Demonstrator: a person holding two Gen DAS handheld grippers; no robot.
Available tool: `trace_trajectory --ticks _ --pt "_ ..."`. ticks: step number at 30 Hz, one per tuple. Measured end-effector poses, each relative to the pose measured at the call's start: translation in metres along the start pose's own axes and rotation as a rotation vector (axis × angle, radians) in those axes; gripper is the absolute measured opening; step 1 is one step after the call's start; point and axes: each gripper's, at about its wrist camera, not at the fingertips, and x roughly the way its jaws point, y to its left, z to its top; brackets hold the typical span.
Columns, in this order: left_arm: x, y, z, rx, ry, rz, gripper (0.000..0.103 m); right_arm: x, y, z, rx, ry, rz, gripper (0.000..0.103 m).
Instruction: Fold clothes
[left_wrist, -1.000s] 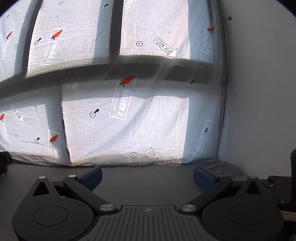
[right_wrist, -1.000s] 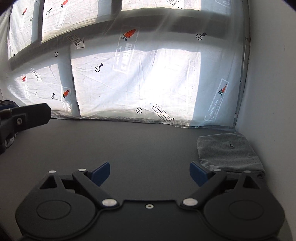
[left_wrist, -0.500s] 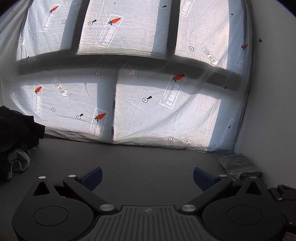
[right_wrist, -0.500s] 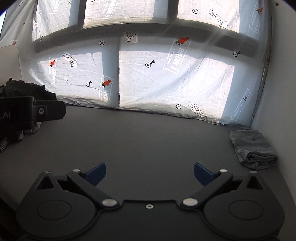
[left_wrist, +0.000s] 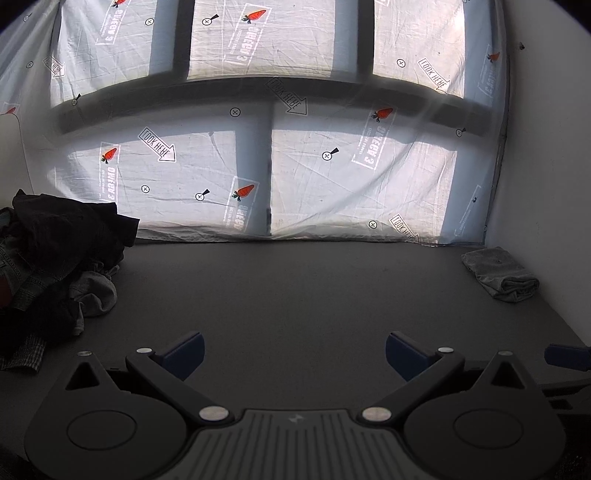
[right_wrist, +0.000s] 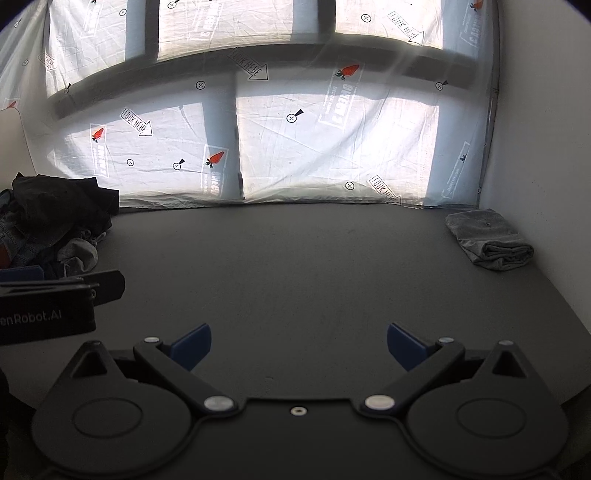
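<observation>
— From the left wrist camera, what do you see?

— The left gripper (left_wrist: 293, 350) hangs over the dark grey table (left_wrist: 295, 295), its blue fingers (left_wrist: 184, 350) spread wide with nothing between them. Take the folded grey garment (left_wrist: 498, 275) as the landmark: it lies at the table's far right corner, against the white wall (left_wrist: 546, 166). Well apart from it, clear across the table at the left edge, sits the pile of unfolded clothes (left_wrist: 55, 258), dark pieces on top, denim and a grey item lower down. Behind both hangs a printed plastic sheet (left_wrist: 295, 147) over the window, carrots and arrows on it.

— And the right wrist camera?

— The right gripper (right_wrist: 299, 345) has its jaws fully parted too, empty, above bare table (right_wrist: 314, 277). The folded grey garment (right_wrist: 487, 240) is again far right by the wall. Opposite it, the pile of unfolded clothes (right_wrist: 55, 221) lies at the far left, and just nearer than the pile the left gripper's side pokes in from the left edge.
</observation>
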Motion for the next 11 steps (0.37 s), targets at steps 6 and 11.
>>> trace_trajectory --ticks 6,11 --pt "-0.01 0.009 -0.015 0.012 0.019 -0.003 0.103 -0.008 0.014 -0.015 -0.014 0.024 -0.003 0.103" --pt "-0.012 0.016 -0.018 0.002 0.022 -0.005 0.103 -0.012 0.022 -0.016 -0.051 0.009 -0.016 0.103"
